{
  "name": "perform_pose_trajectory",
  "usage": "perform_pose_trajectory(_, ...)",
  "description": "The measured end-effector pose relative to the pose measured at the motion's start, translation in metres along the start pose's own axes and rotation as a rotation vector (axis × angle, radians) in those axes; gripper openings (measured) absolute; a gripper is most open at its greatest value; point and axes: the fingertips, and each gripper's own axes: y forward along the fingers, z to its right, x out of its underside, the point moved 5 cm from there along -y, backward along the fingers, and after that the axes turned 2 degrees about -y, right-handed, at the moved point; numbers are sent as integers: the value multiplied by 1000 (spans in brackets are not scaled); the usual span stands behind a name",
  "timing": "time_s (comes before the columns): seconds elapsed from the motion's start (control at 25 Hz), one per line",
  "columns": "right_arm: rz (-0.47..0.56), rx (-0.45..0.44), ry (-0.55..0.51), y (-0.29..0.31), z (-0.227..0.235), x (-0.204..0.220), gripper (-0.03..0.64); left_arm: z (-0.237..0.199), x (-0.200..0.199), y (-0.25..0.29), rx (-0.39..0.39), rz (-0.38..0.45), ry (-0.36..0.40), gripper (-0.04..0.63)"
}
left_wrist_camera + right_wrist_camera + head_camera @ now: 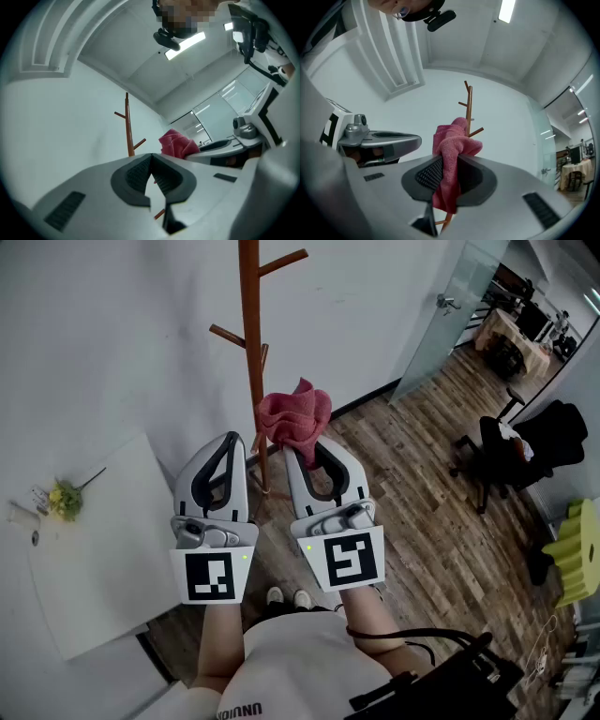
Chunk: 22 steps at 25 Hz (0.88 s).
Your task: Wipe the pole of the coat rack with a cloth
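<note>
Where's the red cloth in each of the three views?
Head view: centre; the cloth sticks up from the right gripper, by the pole.
Left gripper view: right of centre, to the right of the pole.
Right gripper view: centre, pinched between the jaws, in front of the pole.
Shared landmark: the pole.

Left hand-held gripper [232, 437], right hand-held gripper [304, 442] — pale grey shells, black pads [136, 174], square-marker cubes [210, 576]; white top [300, 652].

White cotton shirt [302, 664] hem print: dark capital letters stood at the lower edge, cut off and too blurred to read.
Other surfaces: nothing legible.
</note>
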Motion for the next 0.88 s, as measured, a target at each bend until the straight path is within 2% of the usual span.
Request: perform_pose_trajectory(0.88,-1,-4,7,8,-2,2,80,-9,1,4,-13,4,-36,12)
